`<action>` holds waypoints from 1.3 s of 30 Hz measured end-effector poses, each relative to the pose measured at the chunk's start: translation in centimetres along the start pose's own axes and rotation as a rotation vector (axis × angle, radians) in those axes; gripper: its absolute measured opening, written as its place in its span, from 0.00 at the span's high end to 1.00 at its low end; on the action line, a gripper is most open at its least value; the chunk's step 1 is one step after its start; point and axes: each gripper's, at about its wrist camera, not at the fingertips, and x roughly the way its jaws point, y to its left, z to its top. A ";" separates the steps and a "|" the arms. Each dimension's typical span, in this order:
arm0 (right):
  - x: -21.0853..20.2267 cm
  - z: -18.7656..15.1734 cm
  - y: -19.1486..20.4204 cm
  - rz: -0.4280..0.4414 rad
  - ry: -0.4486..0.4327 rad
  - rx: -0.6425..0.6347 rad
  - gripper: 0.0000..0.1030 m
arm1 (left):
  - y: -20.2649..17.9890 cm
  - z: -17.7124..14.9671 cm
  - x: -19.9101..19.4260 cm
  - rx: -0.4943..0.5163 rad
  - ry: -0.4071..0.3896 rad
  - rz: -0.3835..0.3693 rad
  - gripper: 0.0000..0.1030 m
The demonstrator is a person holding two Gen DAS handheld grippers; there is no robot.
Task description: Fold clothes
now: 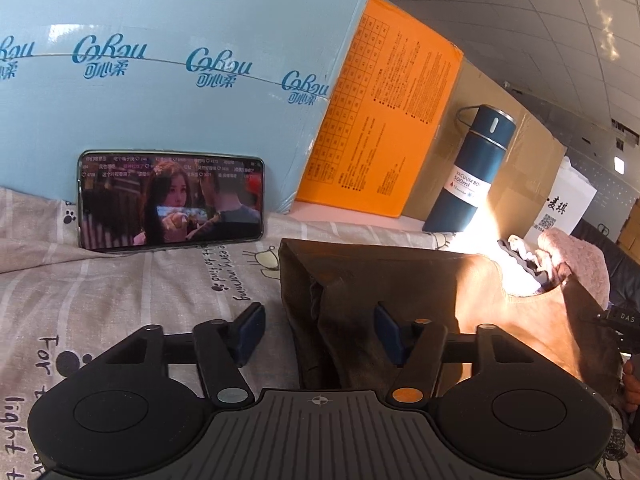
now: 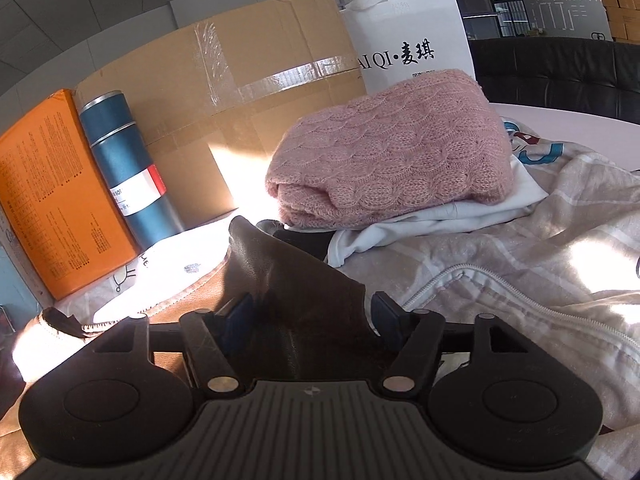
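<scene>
Garment: a brown garment (image 1: 400, 280) lies partly folded on the printed bedsheet (image 1: 120, 300), its folded edge running away from the cameras.
Left gripper (image 1: 320, 334): jaws spread wide; the garment's left edge lies between the fingers, ungripped.
Right gripper (image 2: 310, 316): jaws apart, a dark fold of the same garment bunched between them; whether it is pinched cannot be told.
Key relation: both grippers sit at the near hem, cloth stretching forward from them.
Finished pile: a pink knit sweater (image 2: 392, 148) rests on white clothing beyond.
Writing: blue box (image 1: 180, 60) reads "CoRou"; flask (image 1: 468, 172) "VACUUM… 500ml"; white bag (image 2: 408, 40) "AI QI·麦琪"; sheet "every morning".
</scene>
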 end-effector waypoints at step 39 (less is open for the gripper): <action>-9.9 -3.6 -2.2 0.111 0.256 0.475 0.00 | -5.8 -6.1 -8.1 0.061 -0.022 0.044 0.04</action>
